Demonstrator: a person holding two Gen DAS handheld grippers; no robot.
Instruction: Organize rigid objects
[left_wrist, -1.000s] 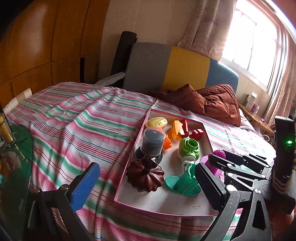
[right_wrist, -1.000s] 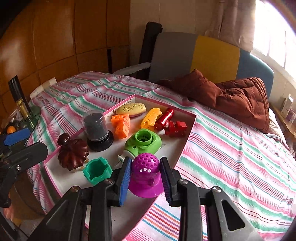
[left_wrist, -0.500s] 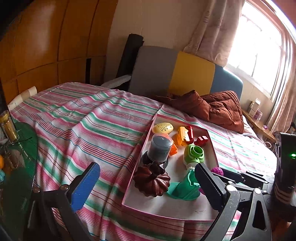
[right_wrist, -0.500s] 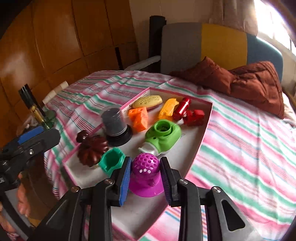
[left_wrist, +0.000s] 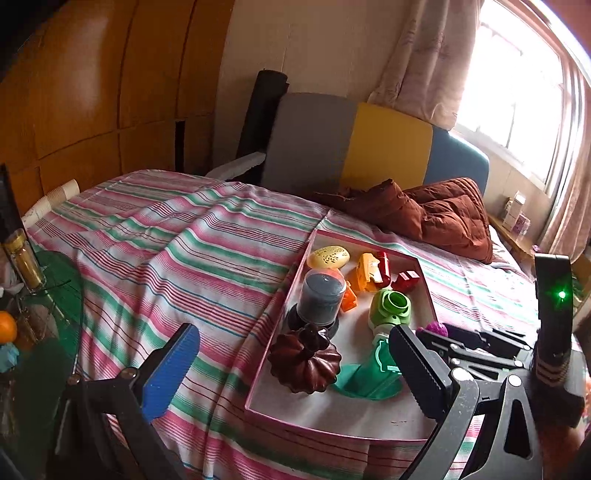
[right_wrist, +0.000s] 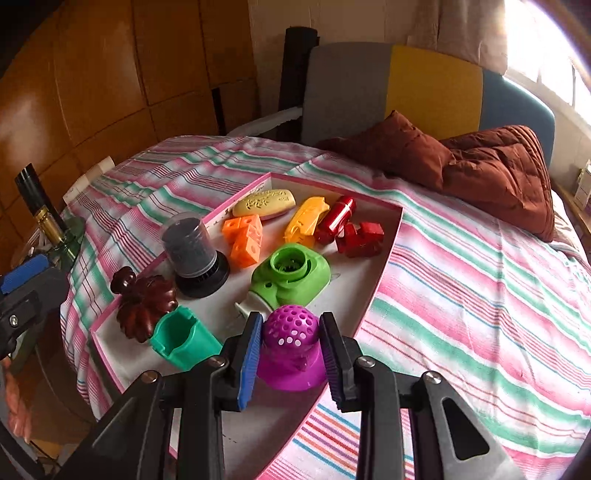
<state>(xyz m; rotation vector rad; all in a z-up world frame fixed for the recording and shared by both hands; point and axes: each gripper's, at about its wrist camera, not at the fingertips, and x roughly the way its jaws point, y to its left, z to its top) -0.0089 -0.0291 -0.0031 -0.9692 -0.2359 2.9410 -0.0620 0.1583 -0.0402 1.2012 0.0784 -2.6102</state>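
In the last second the right gripper (right_wrist: 290, 345) stayed closed on the purple toy (right_wrist: 291, 345) at the near edge of the tray (right_wrist: 391, 236), while both cameras drew back a little. Probably the toy was being lifted out or placed; I could not tell whether it touched the tray. The left gripper (left_wrist: 291, 373) hung wide open, holding nothing. Its finger hid part of the teal cup (left_wrist: 369, 373).

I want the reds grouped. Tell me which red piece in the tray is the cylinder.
The glossy red cylinder, lying on its side beside the yellow plastic piece; the other red piece is a blocky, angular toy.
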